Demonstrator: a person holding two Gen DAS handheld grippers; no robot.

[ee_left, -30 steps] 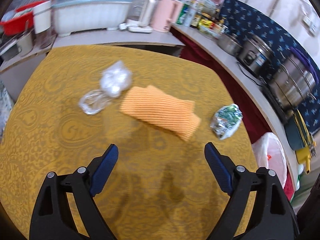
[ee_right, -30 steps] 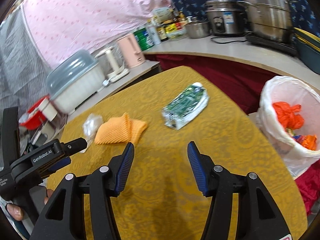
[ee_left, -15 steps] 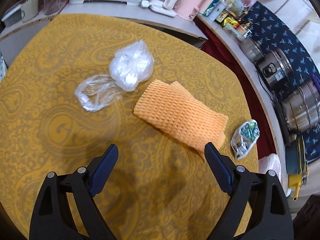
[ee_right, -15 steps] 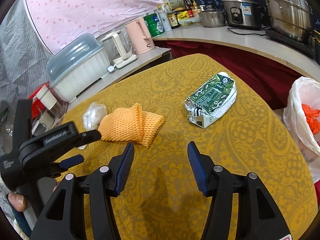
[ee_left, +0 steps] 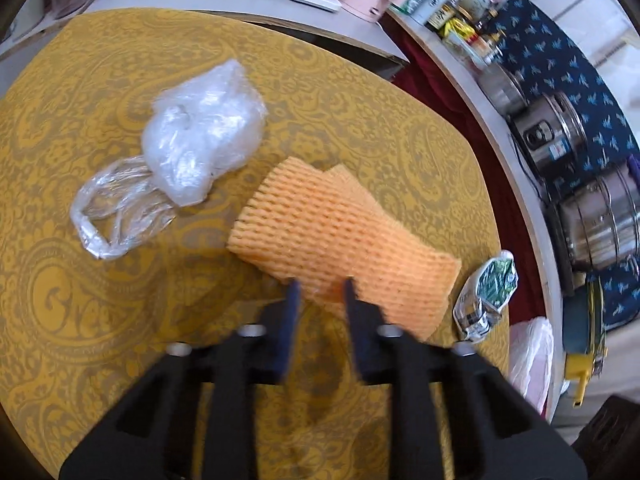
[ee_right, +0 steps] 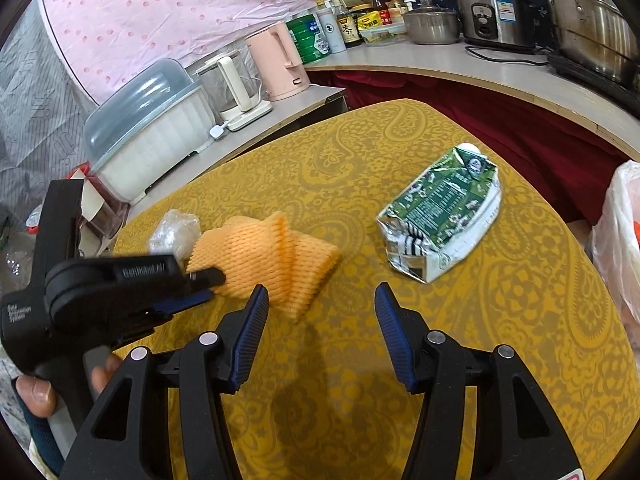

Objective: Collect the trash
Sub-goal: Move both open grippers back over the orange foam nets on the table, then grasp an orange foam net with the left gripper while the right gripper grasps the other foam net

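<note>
Jaws of the left gripper point(ee_left: 320, 286) stand narrow, their tips pinching the near edge of the orange foam net point(ee_left: 340, 236) at the centre of the left wrist view, though motion blur keeps me from saying the grip is firm. The right gripper point(ee_right: 322, 300) hangs with jaws wide and nothing between them, low in its own view above the yellow tablecloth point(ee_right: 500, 320).

By my judgement the collecting is at an early stage. Four pieces lie on the table: the net, a crumpled white plastic bag point(ee_left: 204, 132) in the upper left, a clear plastic wrapper point(ee_left: 116, 212) touching it on the lower left, and a flattened green carton point(ee_right: 440, 212) right of centre in the right wrist view. A white trash bag point(ee_right: 620, 240) at the right edge already holds something orange.

Nothing stands between the net and that bag. Kettles and a covered dish rack point(ee_right: 148, 128) sit along the counter point(ee_right: 460, 68), well apart.
</note>
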